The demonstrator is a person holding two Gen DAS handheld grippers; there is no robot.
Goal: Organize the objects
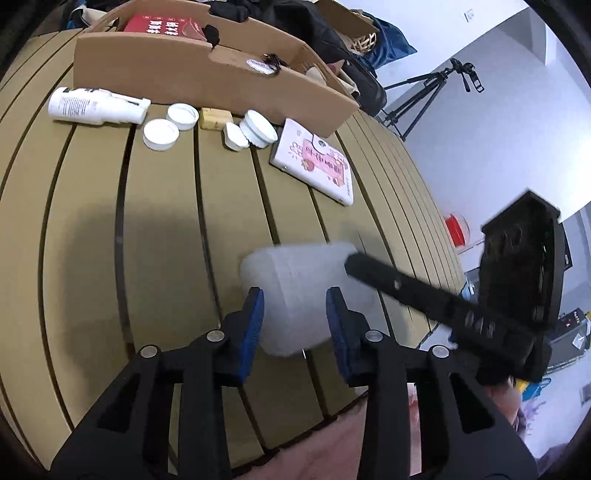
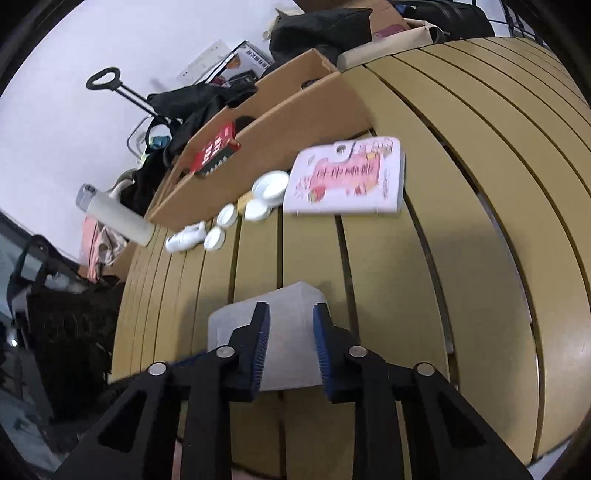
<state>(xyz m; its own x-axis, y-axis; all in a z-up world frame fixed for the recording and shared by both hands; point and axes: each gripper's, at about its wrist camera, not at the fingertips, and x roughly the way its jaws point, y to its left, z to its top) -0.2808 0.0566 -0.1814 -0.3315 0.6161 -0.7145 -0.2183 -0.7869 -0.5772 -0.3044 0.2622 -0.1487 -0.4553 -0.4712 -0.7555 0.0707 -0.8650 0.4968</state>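
A translucent white plastic box (image 1: 299, 295) sits near the front of the slatted table (image 1: 159, 229). My left gripper (image 1: 295, 310) has its jaws on both sides of the box, blue pads (image 1: 255, 325) at its walls. My right gripper (image 2: 290, 336) also straddles the same box (image 2: 284, 332) from the other side; its finger shows in the left wrist view (image 1: 406, 291) against the box's right edge. Whether either one presses the box I cannot tell. A pink-and-white book (image 1: 317, 162) lies flat farther back, also in the right wrist view (image 2: 347, 177).
A long cardboard box (image 1: 207, 70) holding a red book (image 1: 162, 26) stands at the table's back. In front of it lie a white bottle (image 1: 96, 107), white lids (image 1: 162, 133), a white jar (image 1: 255, 129) and a tan block (image 1: 216, 118). A tripod (image 1: 428, 96) stands beyond the table.
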